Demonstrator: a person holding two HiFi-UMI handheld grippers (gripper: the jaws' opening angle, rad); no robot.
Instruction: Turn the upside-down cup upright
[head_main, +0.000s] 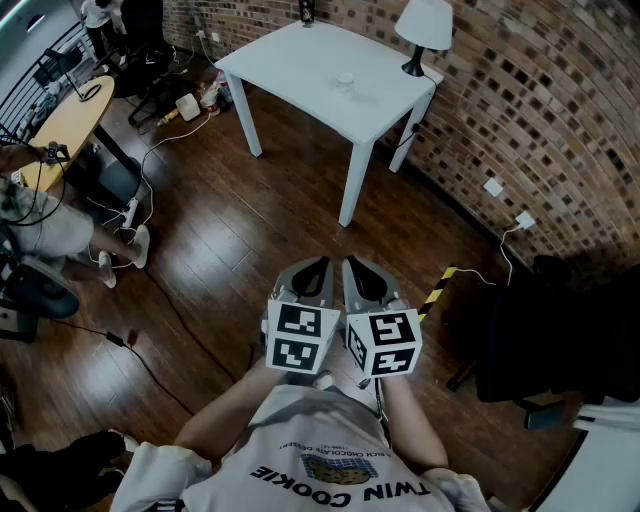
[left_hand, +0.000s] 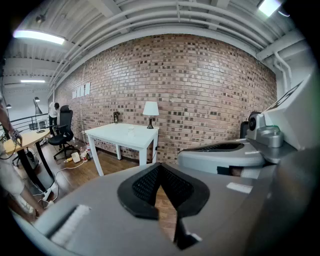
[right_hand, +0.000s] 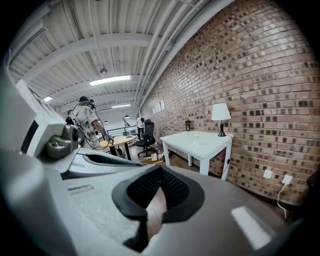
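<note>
A small clear cup (head_main: 345, 83) stands near the middle of the white table (head_main: 290, 62), far ahead of me; from here I cannot tell which way up it is. It shows as a tiny pale shape in the left gripper view (left_hand: 131, 130) and in the right gripper view (right_hand: 196, 135). My left gripper (head_main: 312, 270) and right gripper (head_main: 362, 270) are held side by side close to my chest, over the wood floor and well short of the table. Both are shut with nothing between the jaws (left_hand: 160, 167) (right_hand: 160, 170).
A table lamp (head_main: 423, 30) stands at the table's far corner by the brick wall. A wooden desk (head_main: 70, 120), an office chair and a seated person (head_main: 45, 225) are at the left. Cables (head_main: 165, 145) trail on the floor. A black seat (head_main: 560, 330) is at the right.
</note>
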